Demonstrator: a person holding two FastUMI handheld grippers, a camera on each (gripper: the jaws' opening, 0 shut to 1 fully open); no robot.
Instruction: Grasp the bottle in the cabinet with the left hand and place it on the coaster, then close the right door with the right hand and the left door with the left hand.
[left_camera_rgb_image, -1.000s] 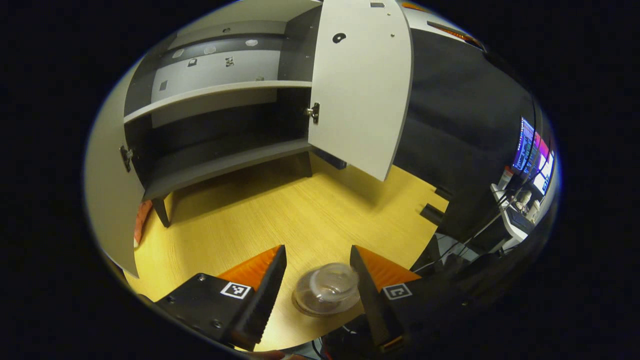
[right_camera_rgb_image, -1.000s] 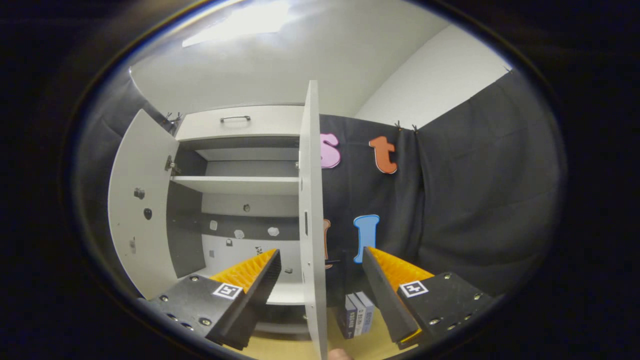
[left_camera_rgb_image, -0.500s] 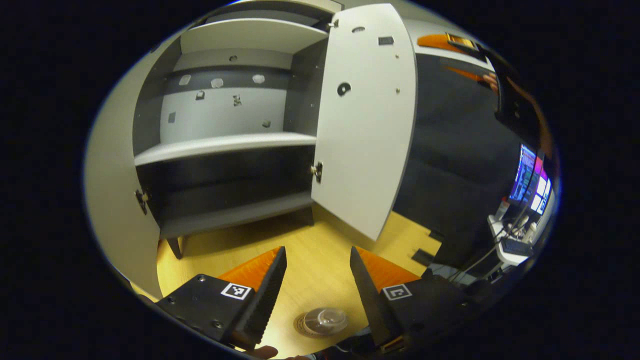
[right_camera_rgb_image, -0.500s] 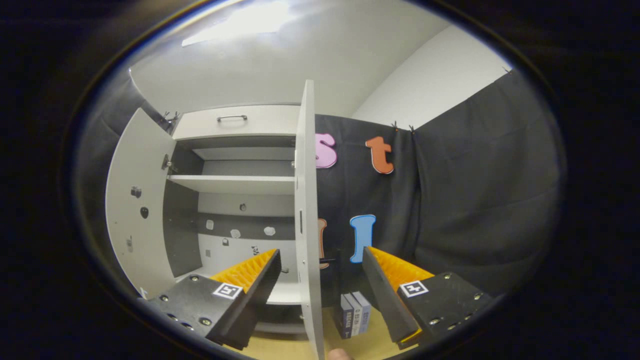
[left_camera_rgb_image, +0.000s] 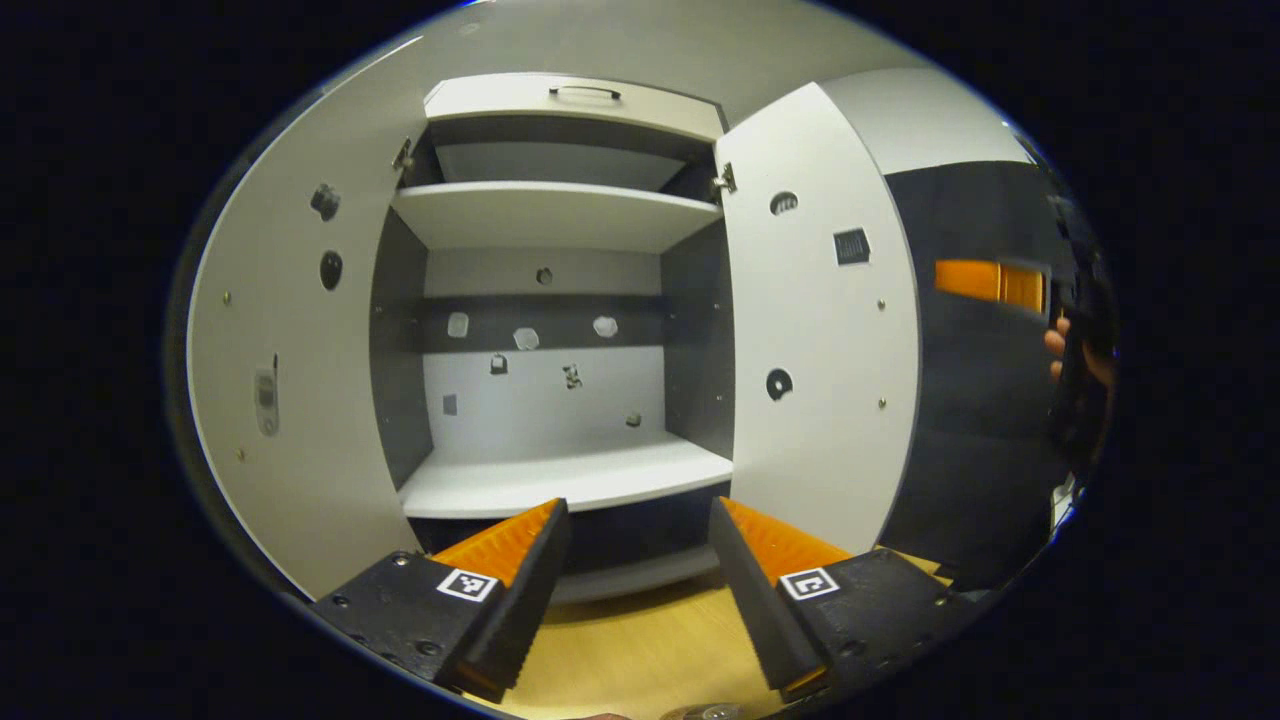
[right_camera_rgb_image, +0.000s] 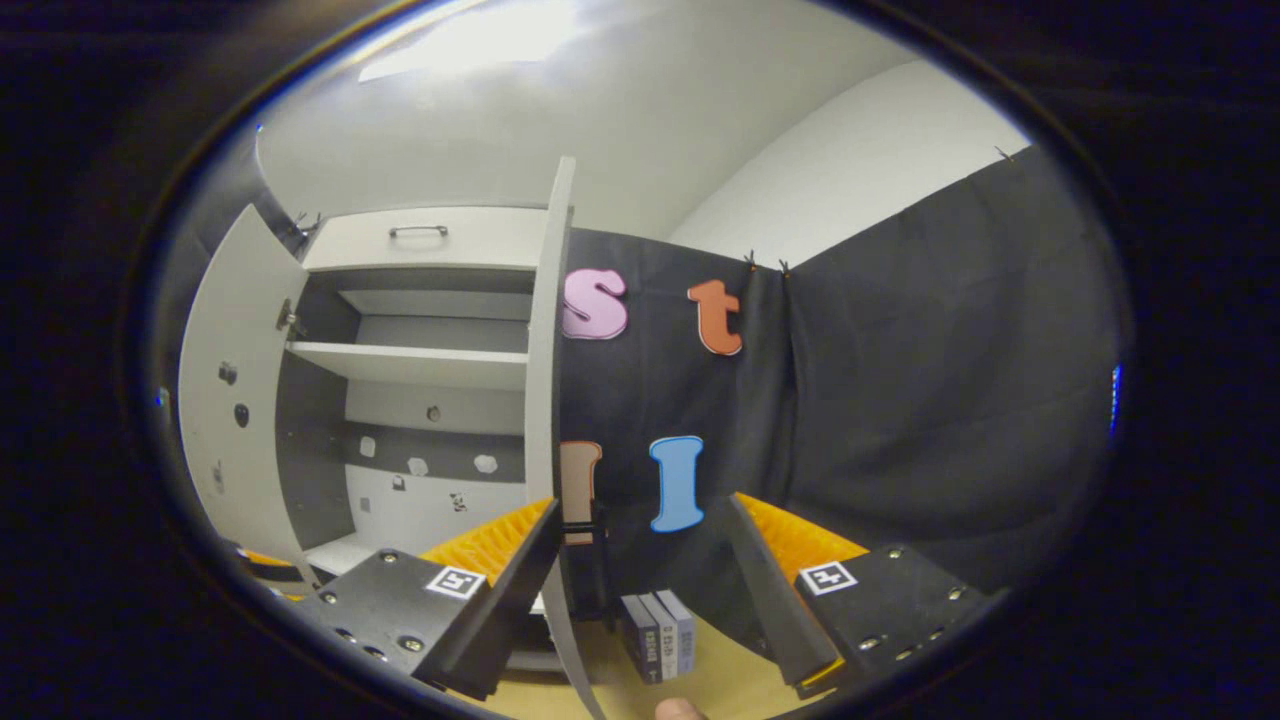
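Note:
The grey cabinet (left_camera_rgb_image: 560, 470) stands with both doors swung out and its shelves bare. My left gripper (left_camera_rgb_image: 635, 590) is open and empty, level with the lower shelf and pointing into the cabinet. A sliver of the clear bottle (left_camera_rgb_image: 705, 712) shows at the bottom edge of the left gripper view, below the fingers and apart from them. The left door (left_camera_rgb_image: 280, 400) and the right door (left_camera_rgb_image: 820, 350) flank the opening. In the right gripper view the right door (right_camera_rgb_image: 545, 400) is edge-on, its lower edge just inside my open right gripper (right_camera_rgb_image: 640, 590), near the left finger.
The yellow wooden table (left_camera_rgb_image: 640, 650) runs under the cabinet. A few small books (right_camera_rgb_image: 660, 635) stand upright on it behind the right door. The other gripper (left_camera_rgb_image: 990, 282) and the hand (left_camera_rgb_image: 1060, 345) holding it are at the far right of the left gripper view.
The left gripper has risen and tilted up from the table towards the cabinet, so the bottle slid to the bottom edge. The right gripper swung rightwards; the door edge moved left in its view.

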